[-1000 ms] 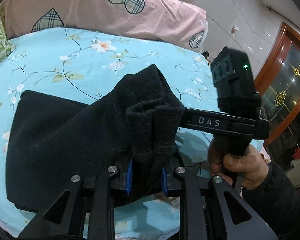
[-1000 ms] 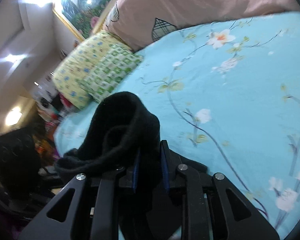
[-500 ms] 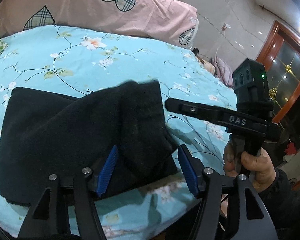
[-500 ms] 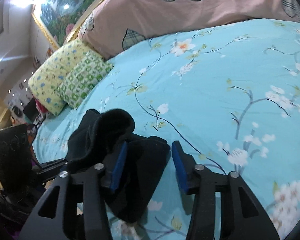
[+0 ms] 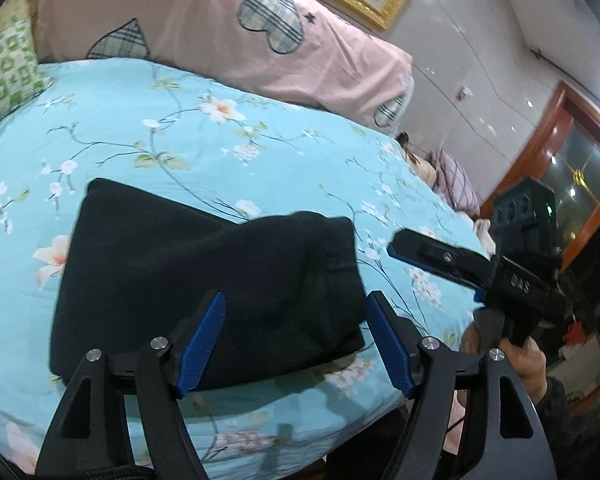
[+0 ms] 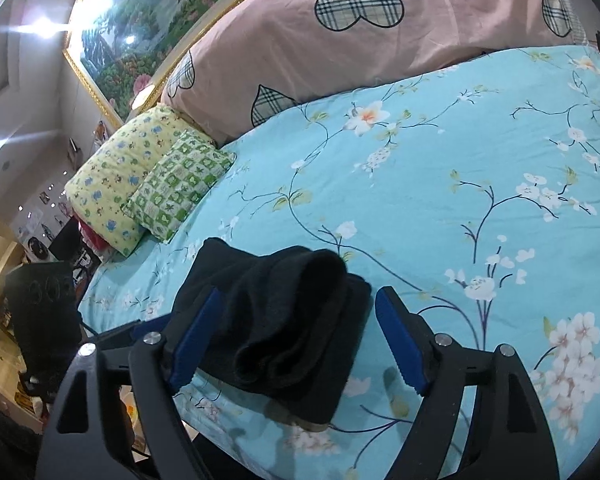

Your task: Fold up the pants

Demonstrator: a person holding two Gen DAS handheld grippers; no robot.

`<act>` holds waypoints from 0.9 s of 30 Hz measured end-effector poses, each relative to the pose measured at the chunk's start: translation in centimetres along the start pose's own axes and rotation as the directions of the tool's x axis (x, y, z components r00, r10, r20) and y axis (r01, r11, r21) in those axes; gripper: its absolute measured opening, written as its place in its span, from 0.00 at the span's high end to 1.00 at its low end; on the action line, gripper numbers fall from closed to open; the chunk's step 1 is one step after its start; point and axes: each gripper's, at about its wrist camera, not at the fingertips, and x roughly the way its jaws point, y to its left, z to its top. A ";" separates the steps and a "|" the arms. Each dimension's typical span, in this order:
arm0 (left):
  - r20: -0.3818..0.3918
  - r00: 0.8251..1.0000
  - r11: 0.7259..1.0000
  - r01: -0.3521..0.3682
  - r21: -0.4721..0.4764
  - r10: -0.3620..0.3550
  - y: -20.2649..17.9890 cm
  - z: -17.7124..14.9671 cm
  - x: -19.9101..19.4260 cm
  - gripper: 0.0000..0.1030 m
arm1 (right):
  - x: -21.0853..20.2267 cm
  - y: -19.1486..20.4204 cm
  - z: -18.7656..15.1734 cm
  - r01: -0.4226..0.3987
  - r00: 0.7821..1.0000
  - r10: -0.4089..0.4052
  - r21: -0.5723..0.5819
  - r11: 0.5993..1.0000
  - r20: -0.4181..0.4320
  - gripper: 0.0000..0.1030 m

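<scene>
The black pants lie folded in a thick stack on the blue floral bed sheet, near the bed's front edge. They also show in the right wrist view, with a rolled layer on top. My left gripper is open and empty, just above the stack's near edge. My right gripper is open and empty, its blue pads either side of the stack's end. The right gripper also shows in the left wrist view, to the right of the pants.
A pink quilt with plaid hearts lies along the head of the bed. Yellow and green pillows sit at the far left. The bed edge is just under the grippers. A wooden door stands at the right.
Both grippers were shut on the black pants a second ago. They have opened, let the fabric drop onto the stack, and pulled back a little.
</scene>
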 end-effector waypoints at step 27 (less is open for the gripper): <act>0.025 0.996 0.967 -0.080 -0.240 0.088 10.6 1.1 -2.3 0.22 | 3.5 2.1 -1.8 0.087 0.994 -0.081 0.092 0.992 -0.069 0.07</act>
